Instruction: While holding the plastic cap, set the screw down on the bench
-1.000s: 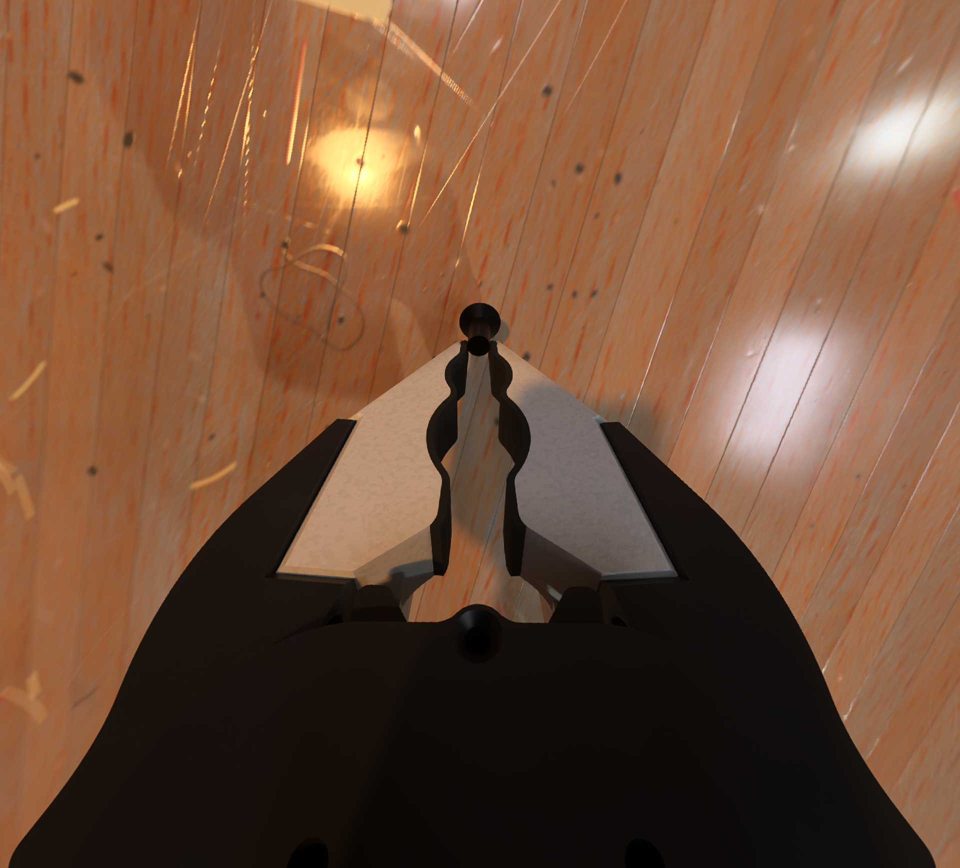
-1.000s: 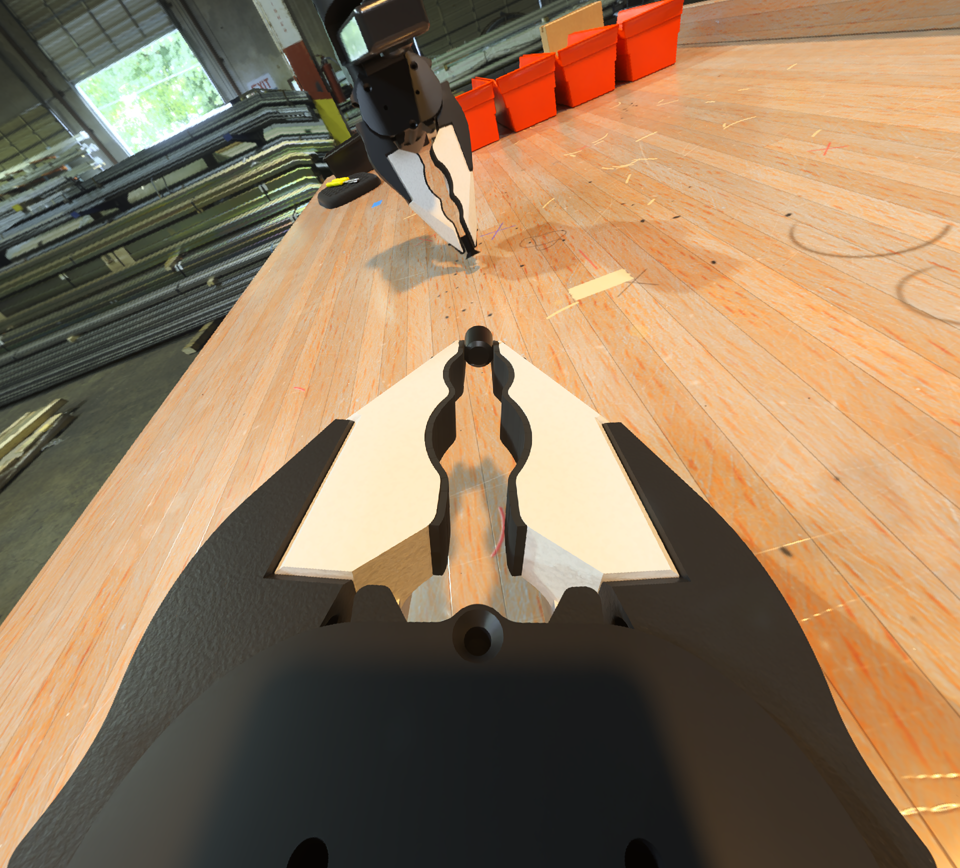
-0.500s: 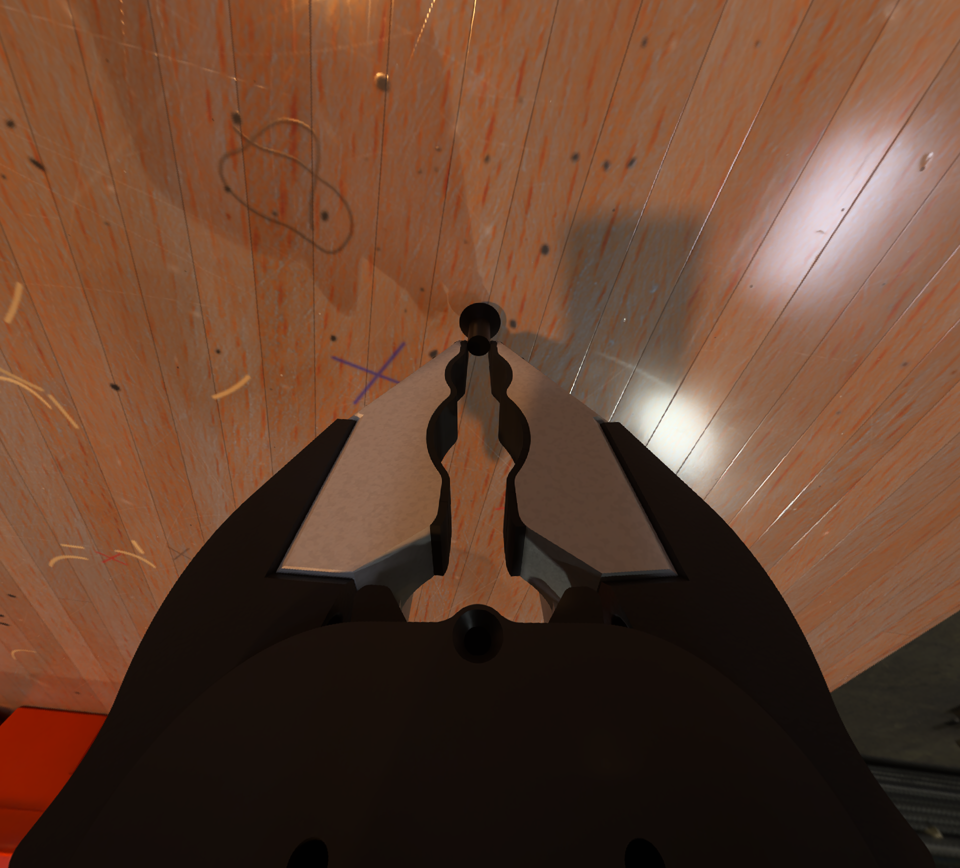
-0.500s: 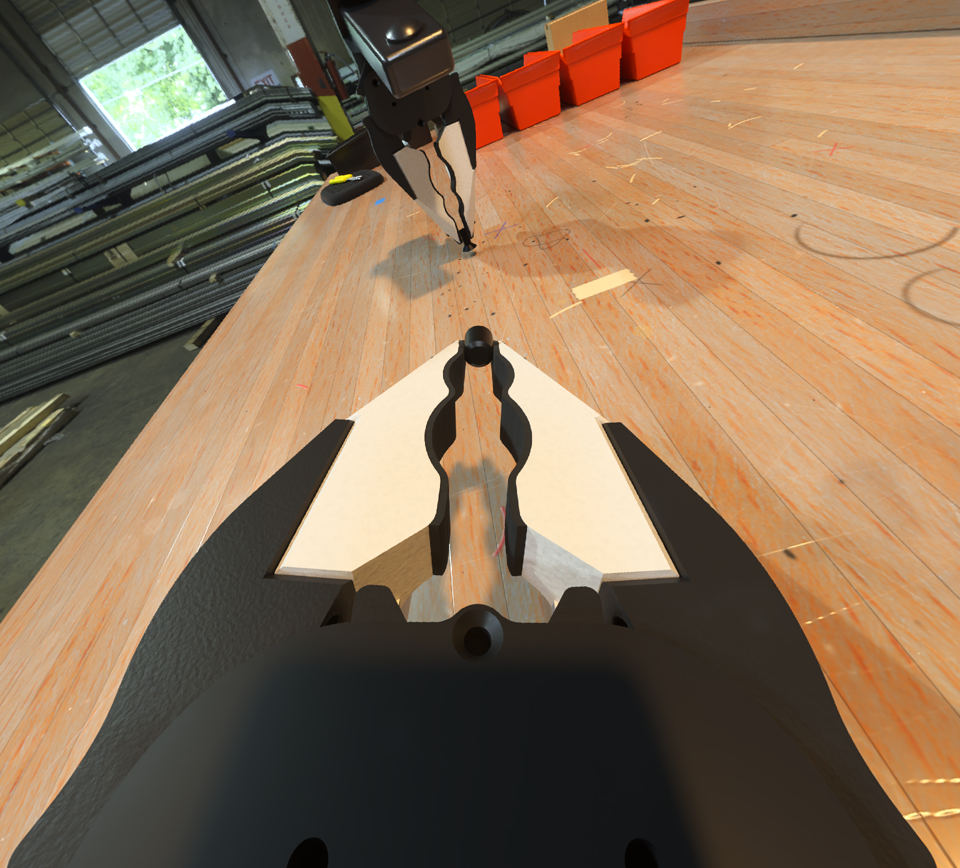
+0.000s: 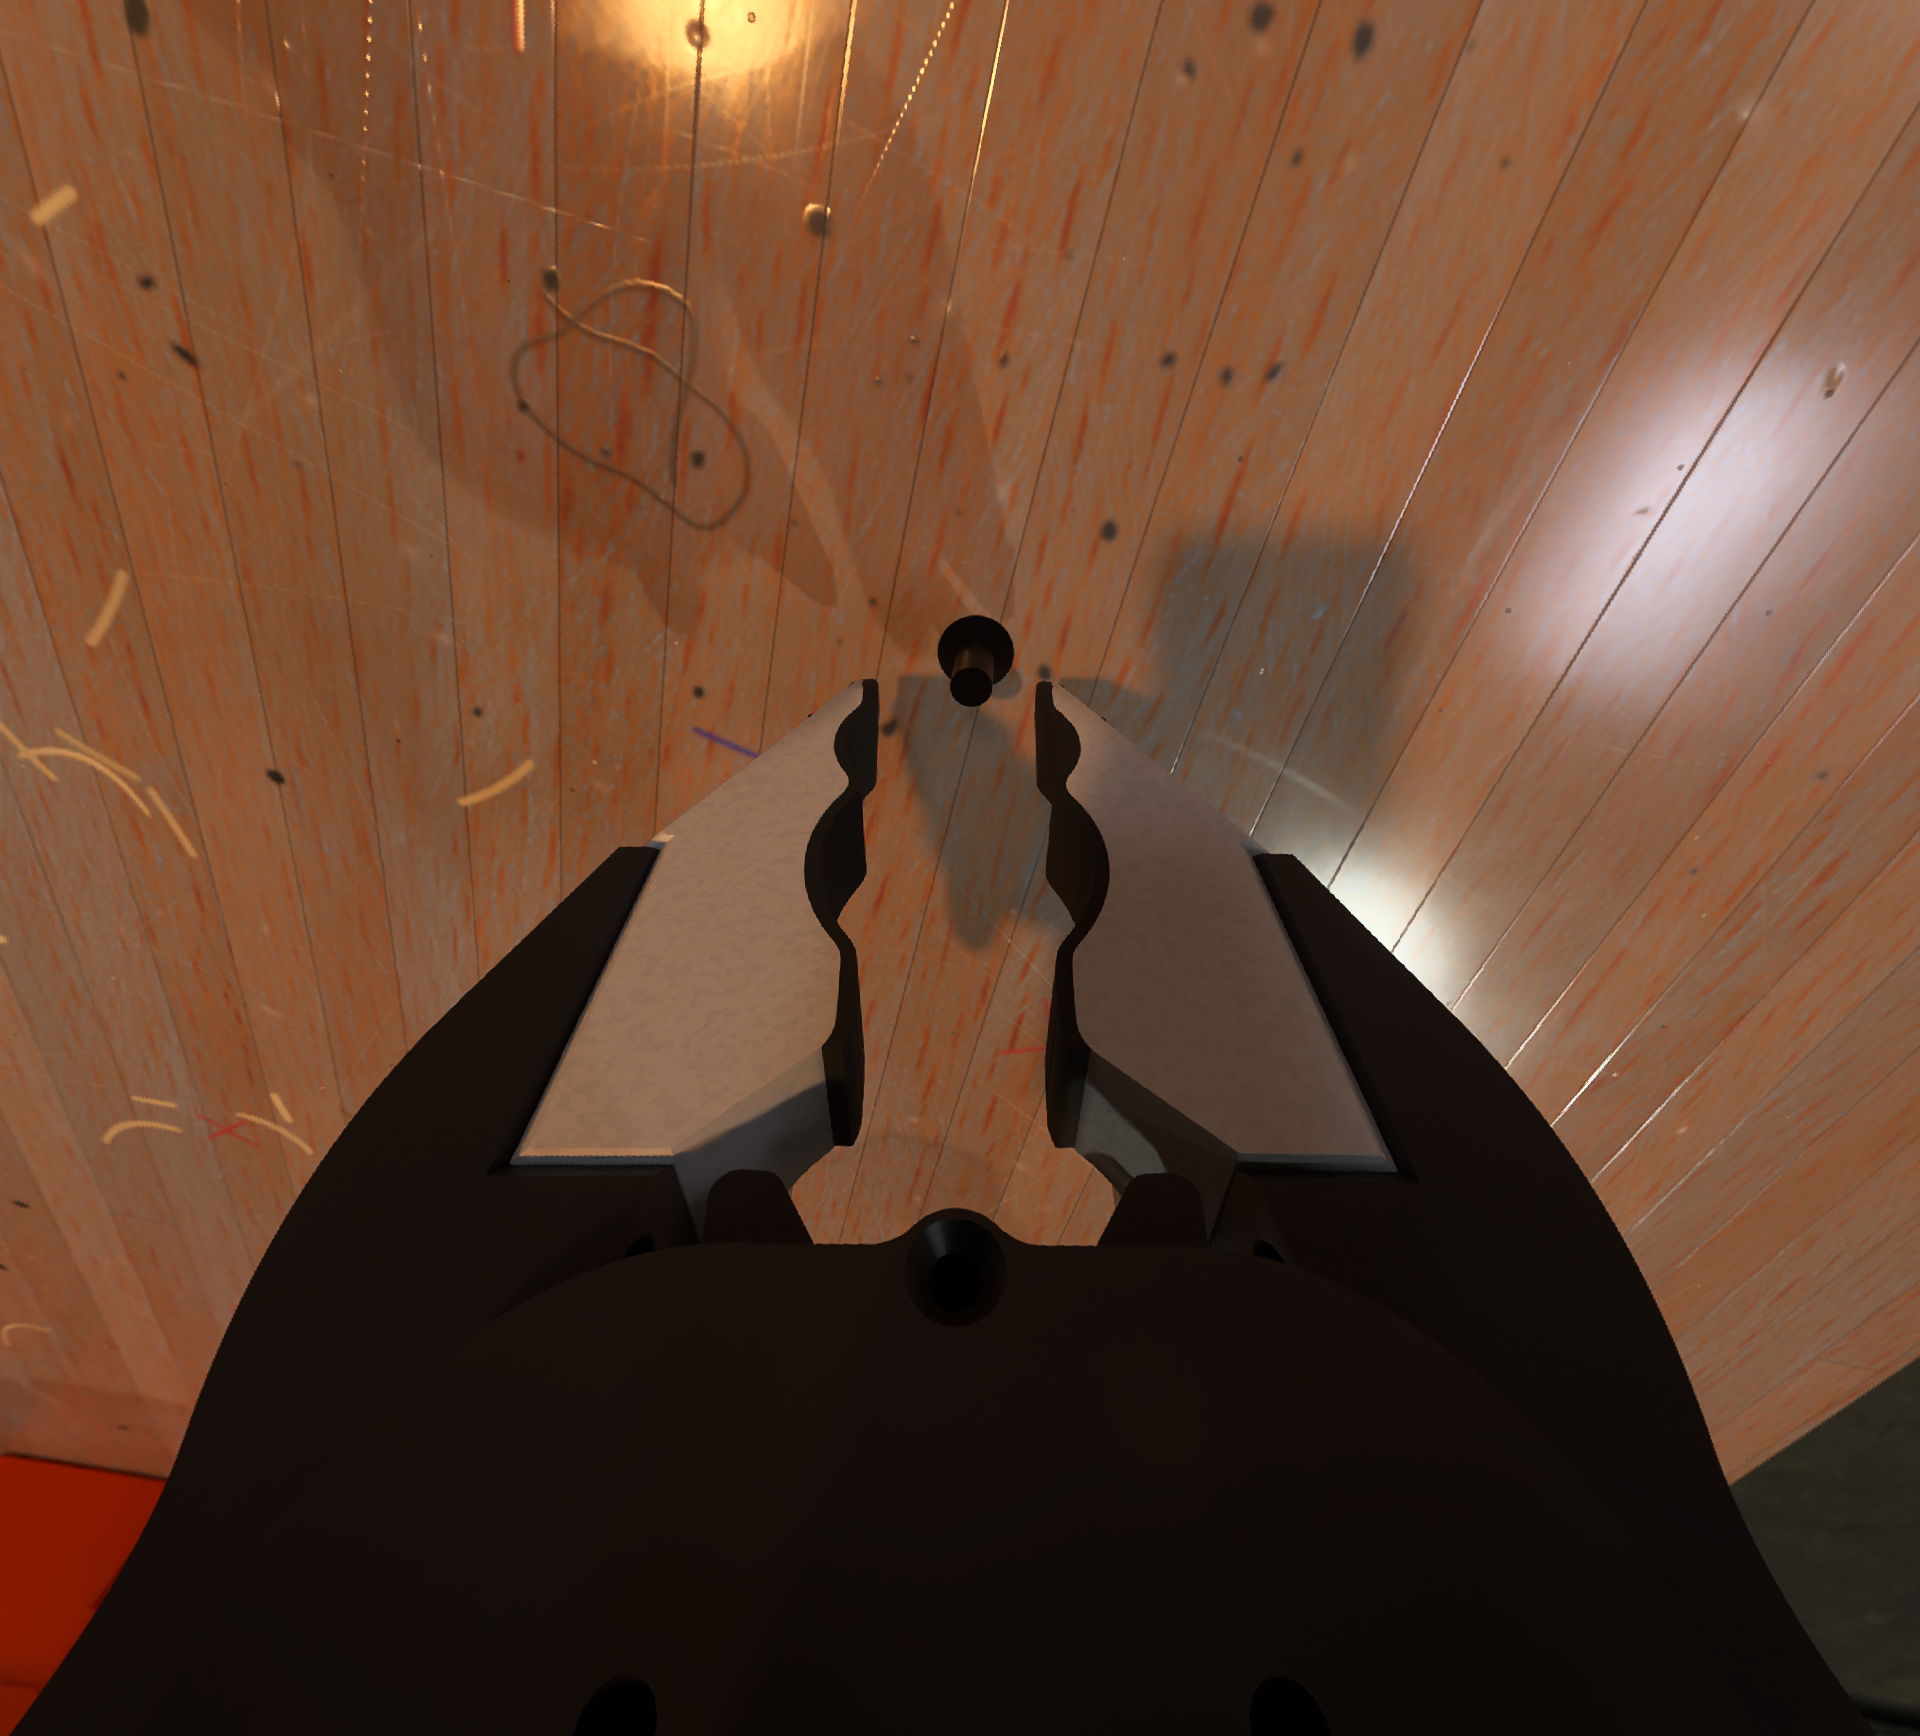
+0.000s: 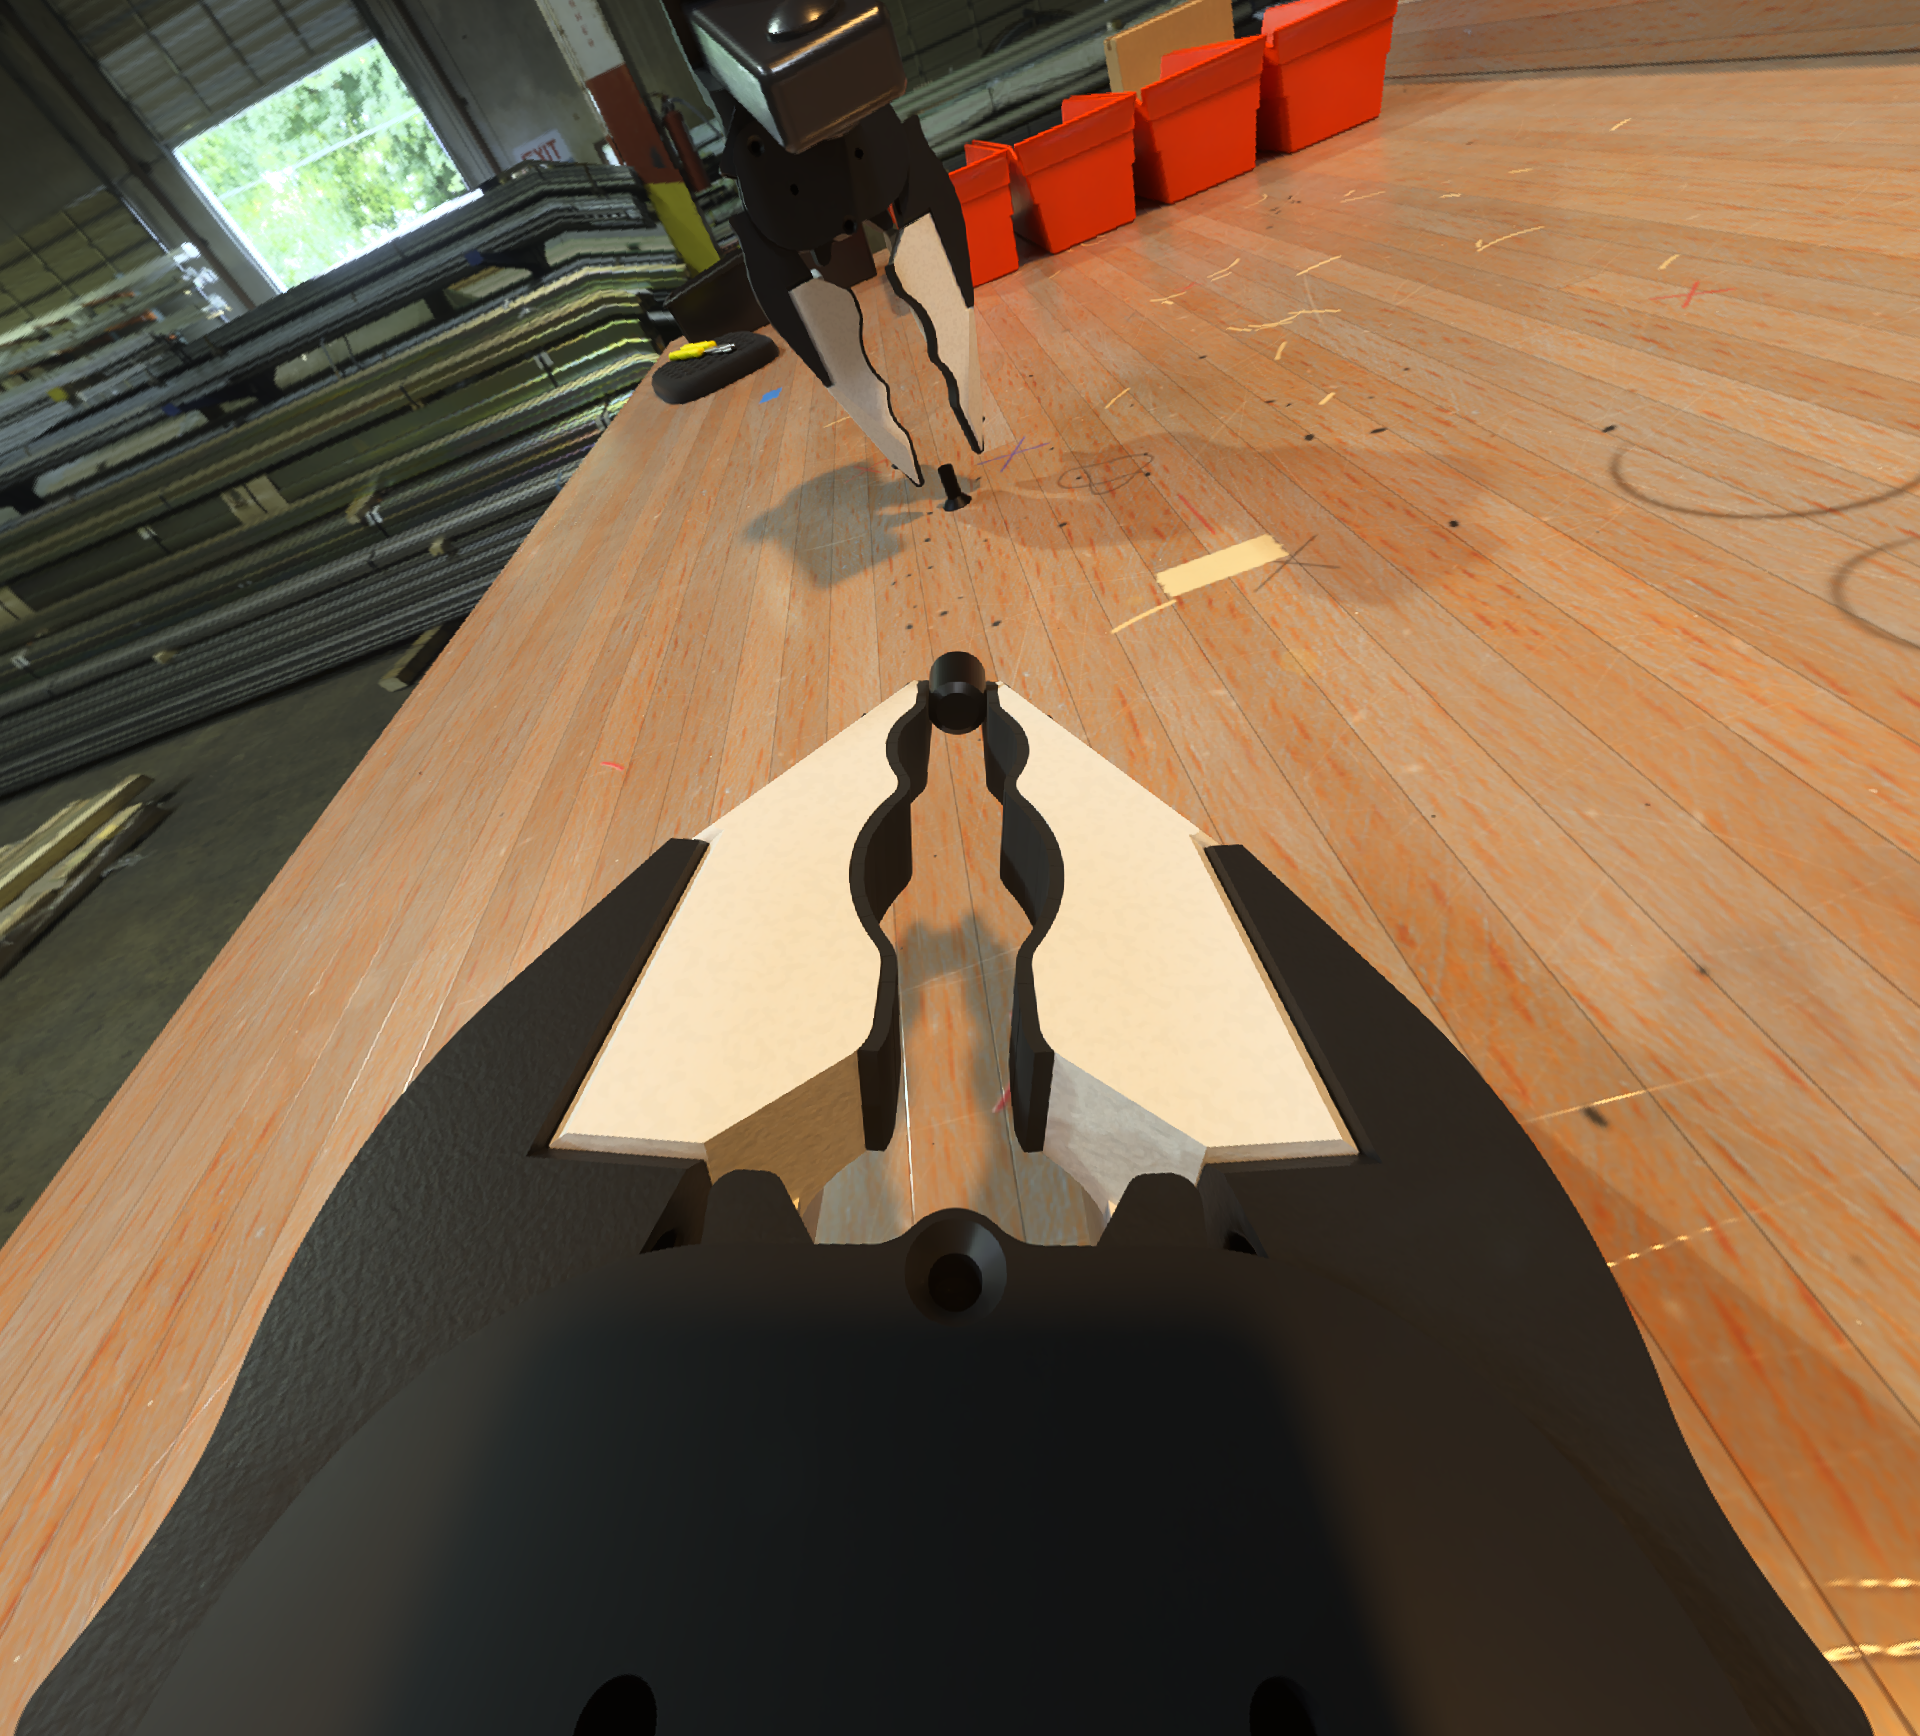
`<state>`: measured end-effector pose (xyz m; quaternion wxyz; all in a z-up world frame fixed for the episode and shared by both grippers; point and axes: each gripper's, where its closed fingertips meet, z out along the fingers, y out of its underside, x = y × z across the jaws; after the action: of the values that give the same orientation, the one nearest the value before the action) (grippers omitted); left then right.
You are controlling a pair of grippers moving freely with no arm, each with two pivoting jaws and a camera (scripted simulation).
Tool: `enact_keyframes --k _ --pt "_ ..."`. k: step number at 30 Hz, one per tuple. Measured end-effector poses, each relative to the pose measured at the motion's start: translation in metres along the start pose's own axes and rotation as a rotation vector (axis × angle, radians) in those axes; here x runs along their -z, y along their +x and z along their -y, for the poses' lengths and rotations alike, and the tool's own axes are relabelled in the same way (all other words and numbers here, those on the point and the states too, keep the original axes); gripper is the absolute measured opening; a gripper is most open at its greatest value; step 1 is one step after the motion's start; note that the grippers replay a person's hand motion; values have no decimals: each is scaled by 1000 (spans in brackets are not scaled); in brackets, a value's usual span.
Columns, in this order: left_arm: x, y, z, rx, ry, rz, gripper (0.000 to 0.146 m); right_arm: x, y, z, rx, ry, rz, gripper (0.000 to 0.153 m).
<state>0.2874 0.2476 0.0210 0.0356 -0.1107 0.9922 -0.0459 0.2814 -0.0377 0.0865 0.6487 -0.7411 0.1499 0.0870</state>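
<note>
The left gripper (image 5: 957, 694), jaws parted, hangs over the small black screw (image 5: 972, 660) standing on the wooden bench (image 5: 1351, 284), while the right gripper (image 6: 957, 699) pinches the small black plastic cap (image 6: 956, 687).

The left gripper (image 5: 956, 699) has spread apart, leaving the screw (image 5: 974, 660) standing free on the bench (image 5: 1455, 336).

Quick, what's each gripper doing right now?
Left gripper: tongs open, screw released onto the bench.
Right gripper: tongs shut on the plastic cap.
</note>
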Motion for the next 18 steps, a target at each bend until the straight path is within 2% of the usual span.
enact_keyframes --k 13,18 --pt "-4 0 -5 18 8 -25 28 0 0 0 -2 1 3 9" --pt "-5 2 -2 7 29 -25 19 0 0 0 -2 0 3 9"
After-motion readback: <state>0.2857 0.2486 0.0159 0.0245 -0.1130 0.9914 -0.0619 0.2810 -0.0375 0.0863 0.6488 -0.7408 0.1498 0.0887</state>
